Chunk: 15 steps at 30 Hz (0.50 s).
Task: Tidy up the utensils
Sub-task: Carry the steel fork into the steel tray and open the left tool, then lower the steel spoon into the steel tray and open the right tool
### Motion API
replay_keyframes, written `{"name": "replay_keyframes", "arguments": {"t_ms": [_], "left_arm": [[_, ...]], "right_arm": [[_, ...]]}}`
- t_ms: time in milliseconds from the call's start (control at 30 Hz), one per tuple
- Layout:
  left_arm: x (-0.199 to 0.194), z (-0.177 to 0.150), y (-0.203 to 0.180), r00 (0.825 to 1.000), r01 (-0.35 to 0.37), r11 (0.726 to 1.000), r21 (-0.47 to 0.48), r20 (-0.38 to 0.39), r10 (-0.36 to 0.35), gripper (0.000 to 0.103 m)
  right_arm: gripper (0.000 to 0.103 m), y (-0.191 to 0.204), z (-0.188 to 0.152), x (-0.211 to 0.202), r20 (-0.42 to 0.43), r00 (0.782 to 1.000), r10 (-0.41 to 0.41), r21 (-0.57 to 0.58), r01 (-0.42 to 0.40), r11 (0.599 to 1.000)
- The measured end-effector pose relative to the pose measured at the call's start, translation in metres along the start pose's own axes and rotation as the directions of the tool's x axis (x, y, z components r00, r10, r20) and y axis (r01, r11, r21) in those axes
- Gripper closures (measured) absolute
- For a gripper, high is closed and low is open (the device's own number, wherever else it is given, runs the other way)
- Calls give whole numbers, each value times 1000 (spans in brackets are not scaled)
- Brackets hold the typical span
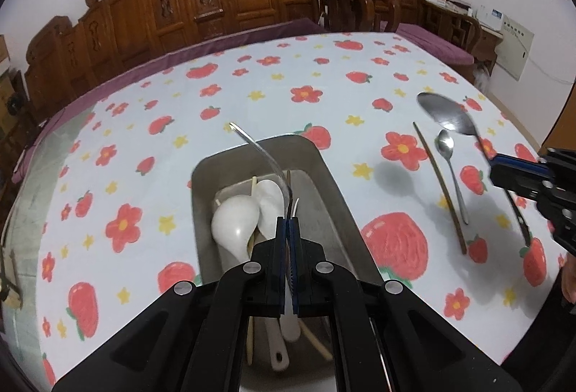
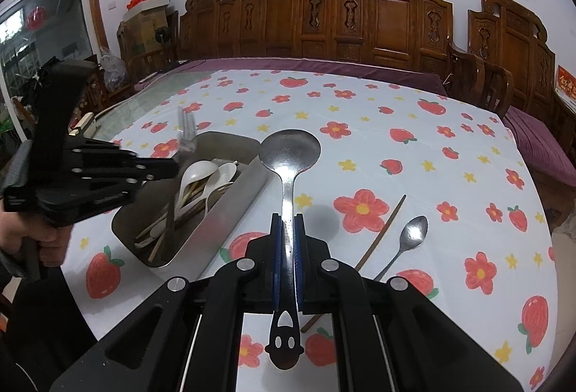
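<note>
A flowered cloth [image 2: 396, 154] covers the table, carved wooden chairs [image 2: 360, 17] ranged along the top of both frames. Left of centre in the right wrist view sits the metal tray [image 2: 248, 186], already holding white spoons [image 2: 196, 176] and chopsticks [image 2: 158, 240] in a heap.

The right gripper [image 2: 288, 222] has its jaws closed on the handle of a big ladle [image 2: 289, 148] — bowl forward, lifted clear of the cloth, shadow beneath it, just to the right of the tray's rim. The left gripper [image 1: 288, 224] hangs over the tray in the lower middle of its own view, pinched tight on a fork [image 1: 268, 161] whose tines curve up and away.

Still out on the cloth at the right of the left wrist view: one dark chopstick [image 1: 439, 186] and a small spoon [image 1: 450, 168], lying side by side, near but apart.

My guess is that the sorting is well past halfway, with two pieces being carried in at once. Next, each gripper needs to lower its piece lengthwise into the tray and let go — the ladle is long, so it wants lining up with the tray's long side, and the two grippers must not crowd each other.
</note>
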<state>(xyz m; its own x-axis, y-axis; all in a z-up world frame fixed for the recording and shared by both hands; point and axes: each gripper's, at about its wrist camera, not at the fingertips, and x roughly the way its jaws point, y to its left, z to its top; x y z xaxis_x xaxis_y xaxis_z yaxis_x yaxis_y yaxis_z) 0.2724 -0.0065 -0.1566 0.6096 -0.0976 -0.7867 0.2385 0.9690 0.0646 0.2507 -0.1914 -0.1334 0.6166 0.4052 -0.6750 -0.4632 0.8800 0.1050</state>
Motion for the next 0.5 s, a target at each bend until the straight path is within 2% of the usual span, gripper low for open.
{"name": "replay_keyframes", "arguments": {"t_ms": [267, 500], "left_arm": [[35, 5, 8, 999, 4, 999, -32, -46, -5, 103], [19, -5, 21, 1000, 8, 996, -90, -4, -8, 103]], "right_arm": [[95, 1, 1, 3, -5, 1000, 7, -3, -7, 1000], [95, 18, 10, 12, -16, 999, 32, -16, -32, 999]]}}
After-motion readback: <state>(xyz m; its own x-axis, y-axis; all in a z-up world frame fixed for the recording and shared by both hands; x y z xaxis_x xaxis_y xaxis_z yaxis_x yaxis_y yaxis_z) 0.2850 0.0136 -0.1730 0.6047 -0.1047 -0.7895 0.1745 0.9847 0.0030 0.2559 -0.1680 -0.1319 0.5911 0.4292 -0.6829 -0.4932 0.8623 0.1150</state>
